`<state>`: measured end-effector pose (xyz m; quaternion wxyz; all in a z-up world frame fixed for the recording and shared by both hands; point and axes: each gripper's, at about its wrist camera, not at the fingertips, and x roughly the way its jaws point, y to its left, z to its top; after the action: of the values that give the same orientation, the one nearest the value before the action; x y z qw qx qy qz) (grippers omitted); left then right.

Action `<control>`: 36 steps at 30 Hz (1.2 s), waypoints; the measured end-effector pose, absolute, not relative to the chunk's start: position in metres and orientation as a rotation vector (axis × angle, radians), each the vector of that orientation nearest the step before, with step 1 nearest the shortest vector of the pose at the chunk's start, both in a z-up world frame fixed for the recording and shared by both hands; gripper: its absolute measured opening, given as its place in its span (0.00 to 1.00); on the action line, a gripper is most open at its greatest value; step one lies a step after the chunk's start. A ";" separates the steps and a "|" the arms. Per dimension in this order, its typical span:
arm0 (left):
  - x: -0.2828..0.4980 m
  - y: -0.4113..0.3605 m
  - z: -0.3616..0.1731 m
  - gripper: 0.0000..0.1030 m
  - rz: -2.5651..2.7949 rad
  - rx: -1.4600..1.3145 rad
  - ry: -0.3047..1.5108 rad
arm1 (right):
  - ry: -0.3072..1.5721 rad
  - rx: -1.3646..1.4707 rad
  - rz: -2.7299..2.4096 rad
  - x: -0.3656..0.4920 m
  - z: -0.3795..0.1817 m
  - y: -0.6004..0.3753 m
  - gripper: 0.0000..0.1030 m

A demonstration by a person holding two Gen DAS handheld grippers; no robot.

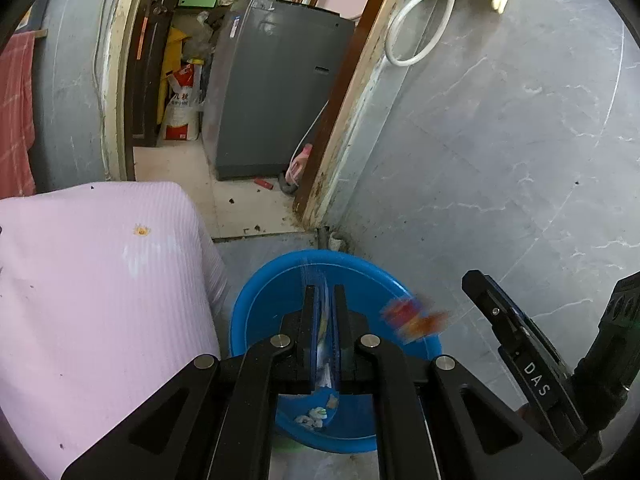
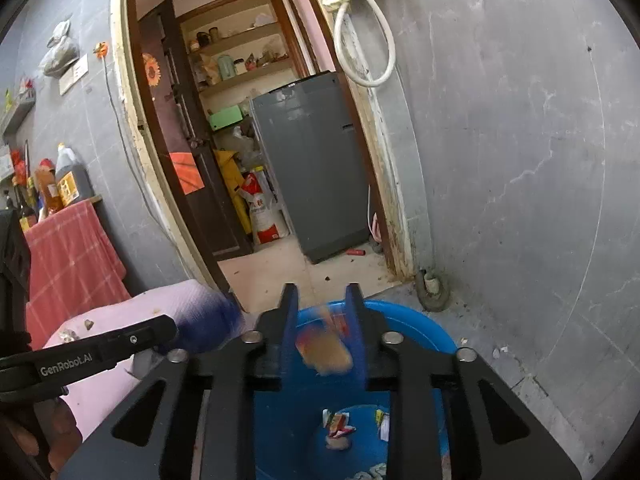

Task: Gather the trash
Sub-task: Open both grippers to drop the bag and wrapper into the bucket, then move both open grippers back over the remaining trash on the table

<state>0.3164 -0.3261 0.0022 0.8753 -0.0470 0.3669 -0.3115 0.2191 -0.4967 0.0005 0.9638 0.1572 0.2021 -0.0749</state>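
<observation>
The left hand-held gripper (image 1: 324, 292) is clamped shut on a thin, blue-edged wrapper (image 1: 325, 332) that stands on edge between its pads, directly above a blue plastic basin (image 1: 256, 300) on the grey floor. The right hand-held gripper (image 2: 322, 300) has its jaws parted. A blurred red-and-orange wrapper (image 2: 324, 350) shows in the gap between them, over the same basin (image 2: 424, 328); whether either pad touches it cannot be told. In the left wrist view that red-and-orange wrapper (image 1: 416, 320) appears as a smear above the basin's right rim, beside the tip of the right hand-held gripper (image 1: 480, 292).

At the bottom of the basin lie several small scraps of trash (image 2: 338, 428), red, white and yellow. Left of the basin is a pink cloth-covered surface (image 1: 100, 280) bearing a few crumbs and an orange stain (image 1: 141, 231).

Beyond the basin a doorway opens onto a tiled room with a grey washing machine (image 1: 276, 88) and a red-and-white sack (image 1: 182, 108). A white hose (image 1: 420, 28) hangs on the grey marbled wall to the right.
</observation>
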 end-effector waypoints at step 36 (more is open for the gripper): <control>0.290 -0.226 0.049 0.98 -0.366 -0.157 0.478 | 0.142 0.312 -0.143 0.192 0.028 -0.467 1.00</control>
<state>0.2896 -0.2257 0.0488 0.9521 -0.0775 0.2350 -0.1799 0.1917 -0.4665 0.0280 0.9828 0.1552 0.0707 -0.0711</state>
